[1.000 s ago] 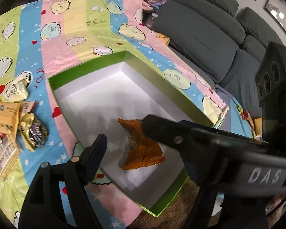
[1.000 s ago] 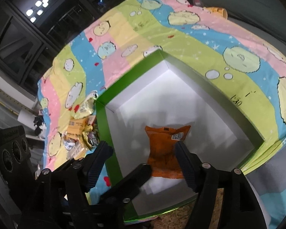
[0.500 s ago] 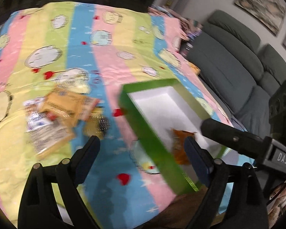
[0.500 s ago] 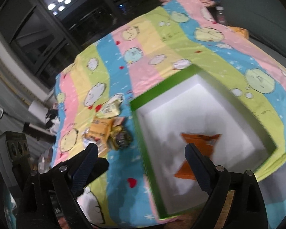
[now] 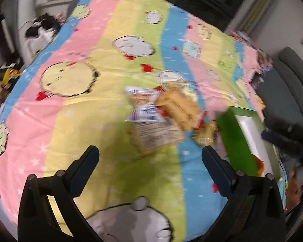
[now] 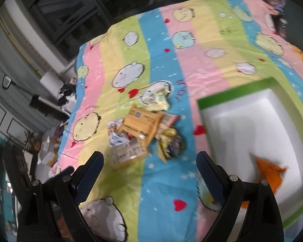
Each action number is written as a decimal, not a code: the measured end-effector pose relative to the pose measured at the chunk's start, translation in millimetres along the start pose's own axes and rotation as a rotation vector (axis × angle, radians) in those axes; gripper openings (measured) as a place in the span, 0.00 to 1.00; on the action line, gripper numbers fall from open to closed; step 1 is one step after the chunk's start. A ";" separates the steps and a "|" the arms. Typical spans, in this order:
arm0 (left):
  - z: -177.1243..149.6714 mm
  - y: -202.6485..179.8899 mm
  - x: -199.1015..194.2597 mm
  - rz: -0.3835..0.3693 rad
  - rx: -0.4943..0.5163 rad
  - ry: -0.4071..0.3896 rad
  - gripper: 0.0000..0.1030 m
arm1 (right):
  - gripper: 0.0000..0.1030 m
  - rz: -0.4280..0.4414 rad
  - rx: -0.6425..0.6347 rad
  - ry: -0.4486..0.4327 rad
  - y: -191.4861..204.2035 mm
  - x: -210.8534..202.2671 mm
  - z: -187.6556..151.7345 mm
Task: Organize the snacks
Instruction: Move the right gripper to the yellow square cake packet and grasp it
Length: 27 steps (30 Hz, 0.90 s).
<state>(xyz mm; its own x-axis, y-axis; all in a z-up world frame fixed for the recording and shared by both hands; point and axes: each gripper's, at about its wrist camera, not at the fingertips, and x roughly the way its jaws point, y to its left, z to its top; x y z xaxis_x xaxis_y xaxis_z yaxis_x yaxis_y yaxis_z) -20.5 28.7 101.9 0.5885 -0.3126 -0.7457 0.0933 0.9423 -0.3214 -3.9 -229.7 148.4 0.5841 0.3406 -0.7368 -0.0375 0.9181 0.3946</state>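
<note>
Both views have swung left since a second ago, away from the green box and toward the loose snacks lying on the striped cartoon bedsheet [image 6: 192, 40]. The left hand-held gripper [image 5: 149, 157] is hovering with its jaws spread wide and nothing between them, just near of the snack pile [image 5: 163, 113], which is showing blurred in this view. The right hand-held gripper [image 6: 149, 161] is likewise released and empty, its jaws standing wide apart over the sheet.

In the right wrist view the pile is lying just left of the green box [image 6: 232, 92]: a yellow-orange packet [image 6: 139, 123] is resting on top, a pale yellow wrapper [image 6: 157, 100] is sitting at the far side, a white-and-blue packet [image 6: 117, 137] at the left, and a gold and dark foil pack [image 6: 171, 143] at the right, nearest the box. An orange snack bag [image 6: 270, 171] is lying inside the box on its white floor, toward the near right corner. A grey sofa [image 5: 288, 84] is standing at the far right.
</note>
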 end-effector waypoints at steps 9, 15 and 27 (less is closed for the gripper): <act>-4.3 27.9 16.2 0.025 -0.056 0.046 0.99 | 0.90 -0.061 -0.067 0.175 32.6 88.1 45.4; -4.9 30.4 25.9 0.014 -0.054 0.069 0.99 | 0.90 -0.160 0.038 0.250 33.3 142.0 56.3; -6.3 36.1 32.3 0.006 -0.071 0.090 0.99 | 0.90 -0.236 0.118 0.257 27.7 181.3 53.7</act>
<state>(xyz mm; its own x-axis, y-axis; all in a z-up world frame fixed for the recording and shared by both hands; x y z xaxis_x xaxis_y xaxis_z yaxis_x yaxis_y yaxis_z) -3.2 51.8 62.4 0.5142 -0.3197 -0.7959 0.0311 0.9343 -0.3552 144.5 -153.4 55.2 0.3425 0.1756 -0.9230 0.1763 0.9529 0.2467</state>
